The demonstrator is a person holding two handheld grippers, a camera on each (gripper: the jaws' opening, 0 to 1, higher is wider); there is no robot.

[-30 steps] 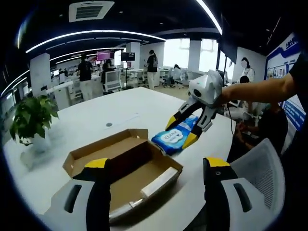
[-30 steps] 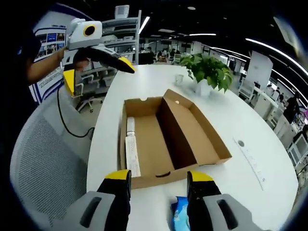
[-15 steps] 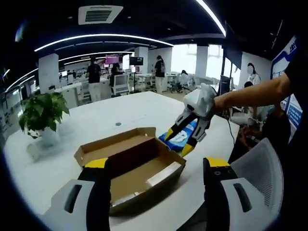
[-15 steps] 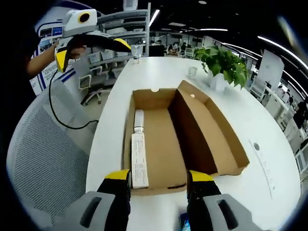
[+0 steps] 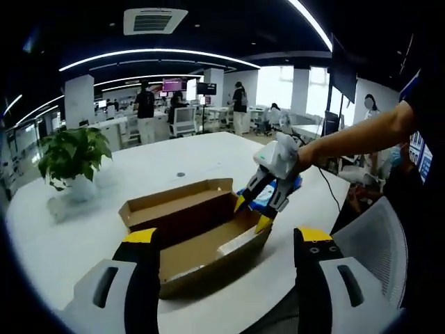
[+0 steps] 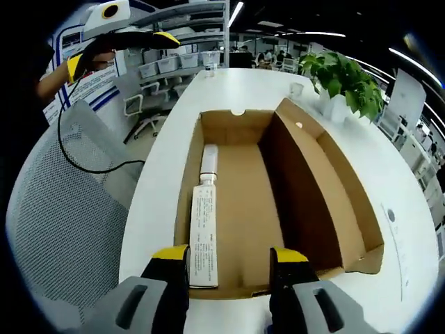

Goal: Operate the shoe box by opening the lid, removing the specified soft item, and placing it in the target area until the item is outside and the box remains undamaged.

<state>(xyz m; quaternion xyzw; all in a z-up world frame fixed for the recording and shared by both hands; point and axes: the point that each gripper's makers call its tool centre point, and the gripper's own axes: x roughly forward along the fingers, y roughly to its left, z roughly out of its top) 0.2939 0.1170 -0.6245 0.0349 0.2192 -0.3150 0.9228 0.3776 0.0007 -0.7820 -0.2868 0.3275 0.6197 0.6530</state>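
The brown shoe box (image 6: pixel 240 209) lies open on the white table (image 6: pixel 156 202), its lid (image 6: pixel 334 188) folded out to the right. A long white printed tube (image 6: pixel 203 233) lies along the box's left wall. My right gripper (image 6: pixel 229 255) hovers open over the box's near end, nothing between its jaws. From the left gripper view, the right gripper (image 5: pixel 252 213) hangs open above the right end of the box (image 5: pixel 188 223), with a blue soft pack (image 5: pixel 263 200) on the table just behind it. My left gripper (image 5: pixel 227 235) is open, held back from the box, and is seen raised at the far left (image 6: pixel 118 52).
A potted plant (image 5: pixel 73 156) stands on the table beyond the box (image 6: pixel 348 83). A grey mesh chair (image 6: pixel 62 223) sits at the table's edge near the box; a cable (image 6: pixel 90 167) hangs over it. People and desks fill the room behind.
My right gripper has come forward and down over the box's near end, leaving the blue pack behind it. The left gripper has drawn back a little from the box.
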